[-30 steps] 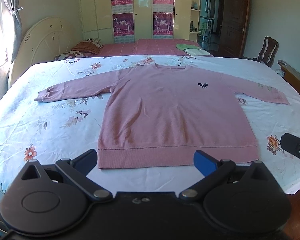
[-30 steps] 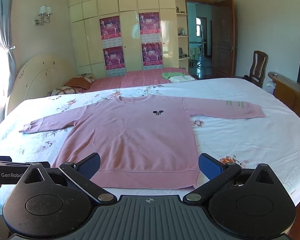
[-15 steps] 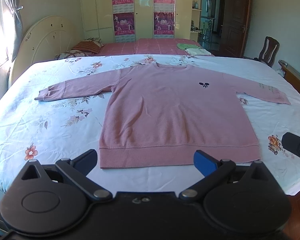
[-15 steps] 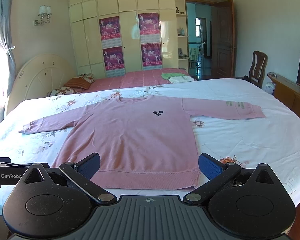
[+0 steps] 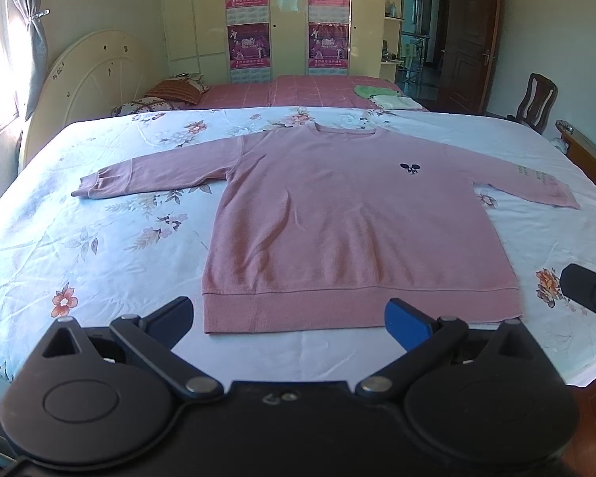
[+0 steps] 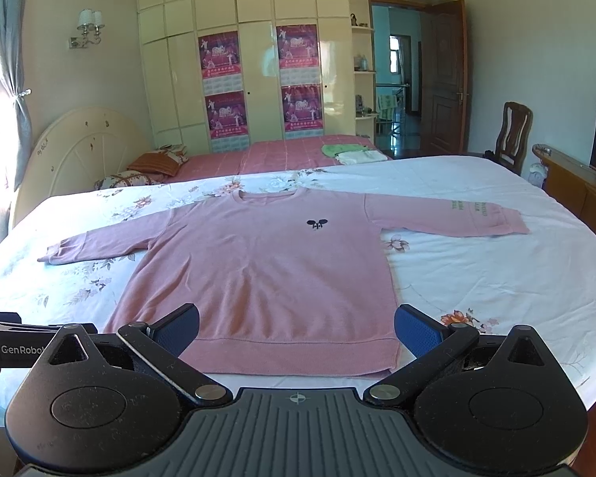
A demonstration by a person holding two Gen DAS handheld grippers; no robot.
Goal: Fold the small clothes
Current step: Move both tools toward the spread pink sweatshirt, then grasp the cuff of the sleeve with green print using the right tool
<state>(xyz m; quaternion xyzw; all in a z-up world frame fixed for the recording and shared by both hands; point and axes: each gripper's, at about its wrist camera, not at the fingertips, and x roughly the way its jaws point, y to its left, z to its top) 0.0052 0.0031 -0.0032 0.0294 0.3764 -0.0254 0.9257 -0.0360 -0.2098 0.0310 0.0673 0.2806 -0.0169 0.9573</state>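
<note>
- Left gripper: jaws spread wide, empty, near the hem.
- Pink sweater lies flat on the bed, sleeves out; folding seemingly not begun.
- Right gripper: jaws wide, empty; next, probably pinch a sleeve.

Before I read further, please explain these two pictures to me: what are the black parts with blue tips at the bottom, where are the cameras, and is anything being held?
A person holds two hand-held grippers, one per hand; no robot arm exists. Each carries a wide-angle camera looking forward along its two fingers. One picture comes from the left gripper, the other from the right gripper. The blue tips are finger pads. Both grippers are open and hold nothing. On the bed a pink sweater lies flat, sleeves spread, unfolded. Behind, folded clothes rest on a second bed.
</note>
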